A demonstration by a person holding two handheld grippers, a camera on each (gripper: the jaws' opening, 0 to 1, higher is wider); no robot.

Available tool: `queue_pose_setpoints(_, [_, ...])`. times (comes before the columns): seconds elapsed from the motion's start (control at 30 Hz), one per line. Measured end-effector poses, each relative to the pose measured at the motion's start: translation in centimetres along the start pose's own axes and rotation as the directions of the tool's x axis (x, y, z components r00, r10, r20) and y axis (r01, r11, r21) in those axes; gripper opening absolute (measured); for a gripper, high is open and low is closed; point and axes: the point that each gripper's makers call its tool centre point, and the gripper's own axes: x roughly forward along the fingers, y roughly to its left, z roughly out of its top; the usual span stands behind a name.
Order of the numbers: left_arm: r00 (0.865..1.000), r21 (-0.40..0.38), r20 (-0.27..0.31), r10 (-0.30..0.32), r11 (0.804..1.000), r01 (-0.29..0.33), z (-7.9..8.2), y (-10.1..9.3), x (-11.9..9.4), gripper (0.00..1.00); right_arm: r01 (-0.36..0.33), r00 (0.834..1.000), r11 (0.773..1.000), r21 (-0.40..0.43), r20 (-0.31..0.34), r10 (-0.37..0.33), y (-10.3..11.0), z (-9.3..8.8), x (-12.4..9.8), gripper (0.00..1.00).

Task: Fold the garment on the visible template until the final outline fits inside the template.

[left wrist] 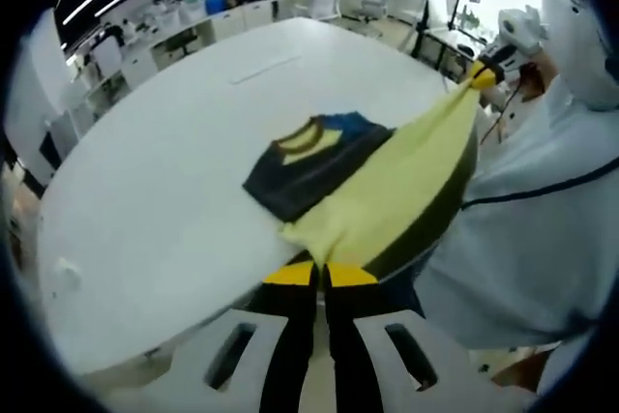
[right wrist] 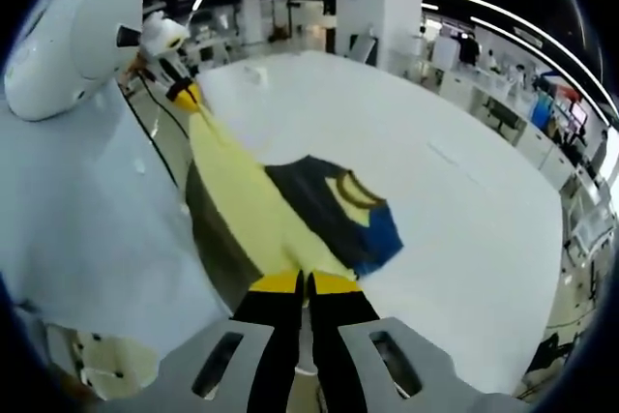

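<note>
**Legible text: none**

No text, label, brand, number or sign can be read in the left gripper view or the right gripper view. Screens and fittings in the background office are too small and blurred to make out.

In the left gripper view, the jaws of the left gripper (left wrist: 320, 274) cover the corner of the garment (left wrist: 387, 186) they pinch. The yellow cloth hides part of the dark section and the near rim of the table (left wrist: 145, 200). The right gripper (left wrist: 481, 74) is small and blurred there. In the right gripper view, the right gripper (right wrist: 304, 283) covers its own corner of the garment (right wrist: 242, 200), and the left gripper (right wrist: 186, 94) is small.
</note>
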Motion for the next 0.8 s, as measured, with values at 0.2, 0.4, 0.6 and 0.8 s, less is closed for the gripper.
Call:
queue_pose_setpoints(0.2, [1.0,-0.002,0.008,0.012,1.0,-0.011,0.2,0.3,0.1,0.0,0.002,1.0,1.0,-0.005,-0.003,-0.002,-0.2,0.1,0.2,0.03])
queue_pose_setpoints(0.4, [1.0,-0.002,0.017,0.015,1.0,-0.015,0.4,0.6,0.3,0.0,0.005,1.0,1.0,-0.001,-0.006,-0.005,-0.5,0.0,0.5,0.03])
queue_pose_setpoints(0.6, [1.0,0.0,0.011,0.025,1.0,-0.025,0.5,1.0,0.6,0.0,0.015,1.0,1.0,-0.002,0.005,-0.015,-1.0,0.2,0.7,0.03])
queue_pose_setpoints(0.8, [0.999,0.002,0.038,0.037,0.999,-0.038,1.3,1.4,0.7,0.0,0.034,0.999,0.999,0.007,0.008,-0.035,-1.9,0.0,0.8,0.03])
